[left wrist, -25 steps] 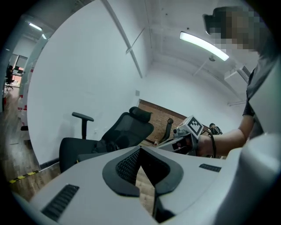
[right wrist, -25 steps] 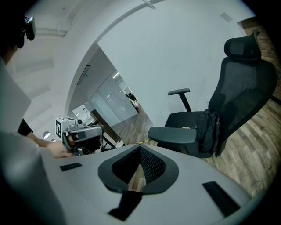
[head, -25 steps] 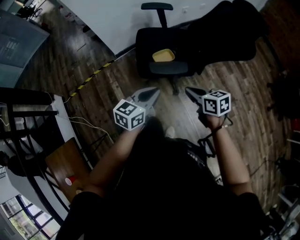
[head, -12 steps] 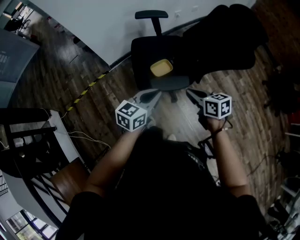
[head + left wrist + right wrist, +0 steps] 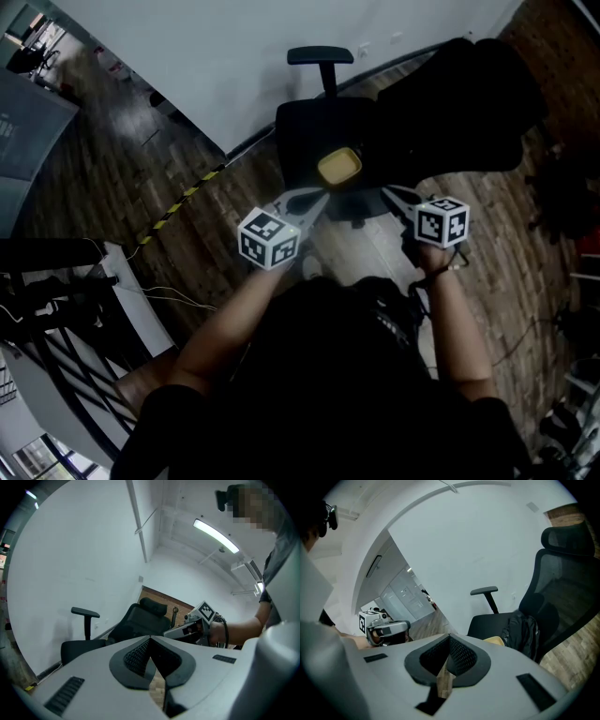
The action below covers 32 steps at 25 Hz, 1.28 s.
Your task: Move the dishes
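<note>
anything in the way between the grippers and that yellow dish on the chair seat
Nothing visible. The shallow yellow dish lies uncovered on the black office chair, ahead of the left gripper and right gripper, both shut and empty. The black bag sits beside the dish, not across the path.

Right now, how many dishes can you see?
1. A yellow dish sits on the seat of the black office chair. Others may lie outside these views.
</note>
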Tool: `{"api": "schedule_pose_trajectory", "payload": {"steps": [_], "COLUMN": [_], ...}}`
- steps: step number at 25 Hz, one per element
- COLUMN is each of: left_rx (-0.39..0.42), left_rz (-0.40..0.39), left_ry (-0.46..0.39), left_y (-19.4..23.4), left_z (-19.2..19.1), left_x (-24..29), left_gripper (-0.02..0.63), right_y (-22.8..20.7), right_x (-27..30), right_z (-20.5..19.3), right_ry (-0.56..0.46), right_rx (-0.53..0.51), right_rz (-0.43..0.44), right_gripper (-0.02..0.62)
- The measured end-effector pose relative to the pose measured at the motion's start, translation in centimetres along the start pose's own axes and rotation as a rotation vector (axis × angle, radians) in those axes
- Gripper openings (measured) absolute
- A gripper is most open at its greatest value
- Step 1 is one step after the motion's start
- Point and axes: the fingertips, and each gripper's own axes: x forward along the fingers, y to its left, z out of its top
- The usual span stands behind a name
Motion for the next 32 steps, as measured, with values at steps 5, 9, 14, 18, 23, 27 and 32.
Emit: {"api": "schedule_pose_trajectory", "payload": {"steps": [5, 9, 14, 18, 23, 27, 32], "left_rx": [-0.004, -0.009, -0.026, -0.049, -0.06, -0.068, -0.089], "left_rz": [-0.006, 0.003, 0.054, 0.115, 0.218, 0.307, 0.404], "left_ry": [0.011, 0.013, 0.008, 0.001, -0.004, -0.007, 0.008], "left_y": [2.0, 3.2, 5.2, 6.9, 8.8, 10.5, 12.2], "left_z": [0.2, 0.5, 1.6, 2.6, 4.0, 4.8, 4.3], "left_x": [0.4, 1.6, 3.6, 6.2, 9.7, 11.6, 12.1], "left_gripper": [-0.009, -0.009, -0.009, -0.009, -0.009, -0.009, -0.009], "right_y": [-0.5, -1.9, -4.4, -7.5, -11.0, -13.6, -15.6], "right_x": [1.6, 2.5, 4.0, 5.5, 7.5, 8.4, 9.4], "right_z": [1.1, 2.3, 5.1, 7.5, 10.5, 12.2, 12.5], "right_ry": [0.001, 0.005, 0.041, 0.086, 0.164, 0.218, 0.286], "right_rx": [0.012, 0.007, -0.025, -0.063, -0.115, -0.149, -0.18], "right_rz": [-0.001, 0.009, 0.041, 0.083, 0.168, 0.218, 0.283], "right_gripper": [0.011, 0.011, 0.011, 0.011, 0.011, 0.012, 0.012]}}
